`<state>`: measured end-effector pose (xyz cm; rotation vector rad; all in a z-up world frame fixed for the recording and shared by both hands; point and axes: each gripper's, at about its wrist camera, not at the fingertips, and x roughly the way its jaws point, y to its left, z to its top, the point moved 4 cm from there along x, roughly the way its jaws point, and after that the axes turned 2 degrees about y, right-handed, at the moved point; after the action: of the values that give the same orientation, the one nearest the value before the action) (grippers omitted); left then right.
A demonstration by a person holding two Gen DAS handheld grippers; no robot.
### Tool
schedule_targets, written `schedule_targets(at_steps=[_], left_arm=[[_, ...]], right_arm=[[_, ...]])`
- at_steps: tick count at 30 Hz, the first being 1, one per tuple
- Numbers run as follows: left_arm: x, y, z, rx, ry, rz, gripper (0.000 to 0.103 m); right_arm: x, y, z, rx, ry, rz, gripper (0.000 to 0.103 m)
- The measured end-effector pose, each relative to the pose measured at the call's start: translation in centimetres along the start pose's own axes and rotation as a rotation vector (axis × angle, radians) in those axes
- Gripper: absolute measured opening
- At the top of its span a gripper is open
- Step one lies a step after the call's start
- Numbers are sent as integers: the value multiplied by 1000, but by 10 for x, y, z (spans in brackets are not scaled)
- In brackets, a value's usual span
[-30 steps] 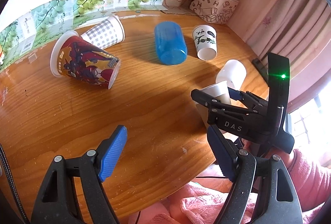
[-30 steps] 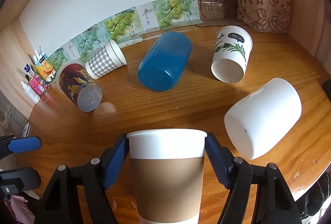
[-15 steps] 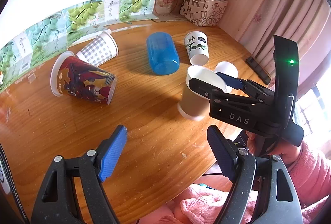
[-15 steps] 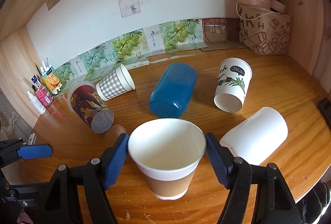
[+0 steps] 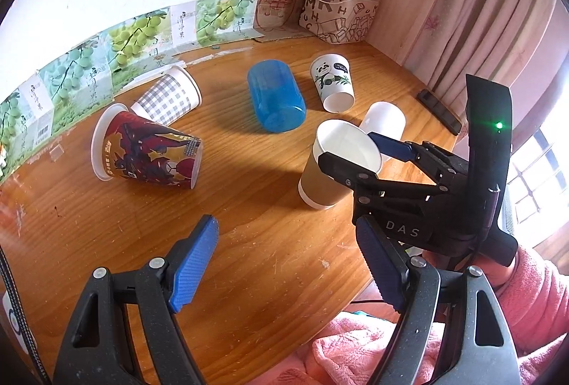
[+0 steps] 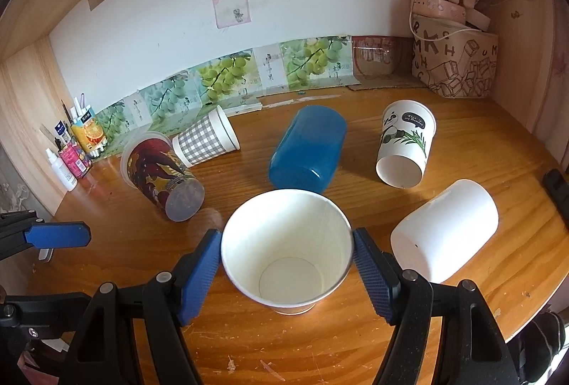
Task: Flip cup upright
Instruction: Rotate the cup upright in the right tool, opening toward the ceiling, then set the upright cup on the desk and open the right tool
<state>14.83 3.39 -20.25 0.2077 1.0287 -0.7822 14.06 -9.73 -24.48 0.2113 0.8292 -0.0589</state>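
Wooden table under both my cameras. My left gripper hangs spread wide, nothing between its pads. At two o'clock from it, my right gripper clamps the brown-sleeved paper cup at its rim, mouth up, base on the wood. Blue tumbler lies at twelve o'clock beyond, white cup at three.
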Motion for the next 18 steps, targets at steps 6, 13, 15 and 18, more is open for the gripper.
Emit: schedule_targets(at_steps=[6,13,15,18], left_arm=[[-3,3,1,-3,-9,0,82],[-14,3,2,-43,-42,36,82],[-20,2,1,-66,-66,59,82],[-29,-2,0,-112,-97,110,82]], right_arm=[[-2,1,1,20,10,14,76],[-10,1,8,48,23,90,82],[-15,4,11,19,24,120,83],[-24,9,15,-55,29,158,83]])
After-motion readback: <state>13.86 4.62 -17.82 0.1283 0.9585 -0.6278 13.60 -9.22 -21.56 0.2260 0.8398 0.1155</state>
